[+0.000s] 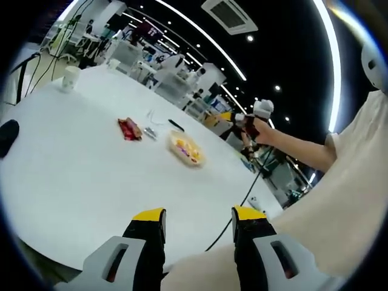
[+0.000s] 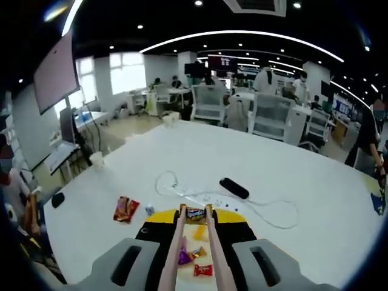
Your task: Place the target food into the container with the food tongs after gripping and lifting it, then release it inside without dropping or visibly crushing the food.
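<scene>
My right gripper point(image 2: 194, 223) is shut on the food tongs point(image 2: 177, 242), whose two pale arms run forward between its jaws. The tong tips pinch a small orange snack packet point(image 2: 196, 213), held up over the white table point(image 2: 291, 163). Between the tong arms I look down on the container point(image 2: 195, 262) with several bright wrapped sweets in it. From the left gripper view the same container point(image 1: 186, 148) sits mid-table, and the right gripper point(image 1: 245, 121) hangs above and to its right in a person's hand. My left gripper point(image 1: 199, 215) is open near the table's edge, holding nothing.
A red snack packet point(image 2: 125, 209) point(image 1: 129, 128) lies left of the container, with a small wrapped item point(image 2: 150, 210) beside it. A black remote point(image 2: 234, 188) and a looped white cable point(image 2: 267, 209) lie beyond. A paper cup point(image 1: 70, 77) stands far off. Office chairs ring the table.
</scene>
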{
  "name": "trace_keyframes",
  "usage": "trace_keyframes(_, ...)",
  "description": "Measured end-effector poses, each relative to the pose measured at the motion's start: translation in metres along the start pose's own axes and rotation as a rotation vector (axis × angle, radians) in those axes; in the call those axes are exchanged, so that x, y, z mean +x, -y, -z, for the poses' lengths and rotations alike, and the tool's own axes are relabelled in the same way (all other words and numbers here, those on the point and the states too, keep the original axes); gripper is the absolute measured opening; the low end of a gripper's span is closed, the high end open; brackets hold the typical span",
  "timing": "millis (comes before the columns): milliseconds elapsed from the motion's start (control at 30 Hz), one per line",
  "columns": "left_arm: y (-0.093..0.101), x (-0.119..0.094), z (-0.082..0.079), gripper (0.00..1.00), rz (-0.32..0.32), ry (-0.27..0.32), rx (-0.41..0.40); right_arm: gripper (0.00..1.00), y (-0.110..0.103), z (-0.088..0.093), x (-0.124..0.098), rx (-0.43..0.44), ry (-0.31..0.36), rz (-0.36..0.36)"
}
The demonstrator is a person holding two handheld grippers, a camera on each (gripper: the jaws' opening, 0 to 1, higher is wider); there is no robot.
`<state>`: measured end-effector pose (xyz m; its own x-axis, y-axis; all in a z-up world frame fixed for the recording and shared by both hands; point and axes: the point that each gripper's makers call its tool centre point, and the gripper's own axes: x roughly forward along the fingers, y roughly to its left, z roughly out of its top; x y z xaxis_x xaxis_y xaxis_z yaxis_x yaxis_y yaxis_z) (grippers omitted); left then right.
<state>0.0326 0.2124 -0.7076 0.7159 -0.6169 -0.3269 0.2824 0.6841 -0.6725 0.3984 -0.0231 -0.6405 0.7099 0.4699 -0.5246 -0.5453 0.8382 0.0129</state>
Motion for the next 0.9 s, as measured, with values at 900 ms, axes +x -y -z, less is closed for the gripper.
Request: trace_keyframes(900, 0.001, -0.003, 0.006, 0.42, -0.005, -0.011, -0.004, 0.23, -0.015, 0.006, 0.005, 0.027, 0.002, -0.019)
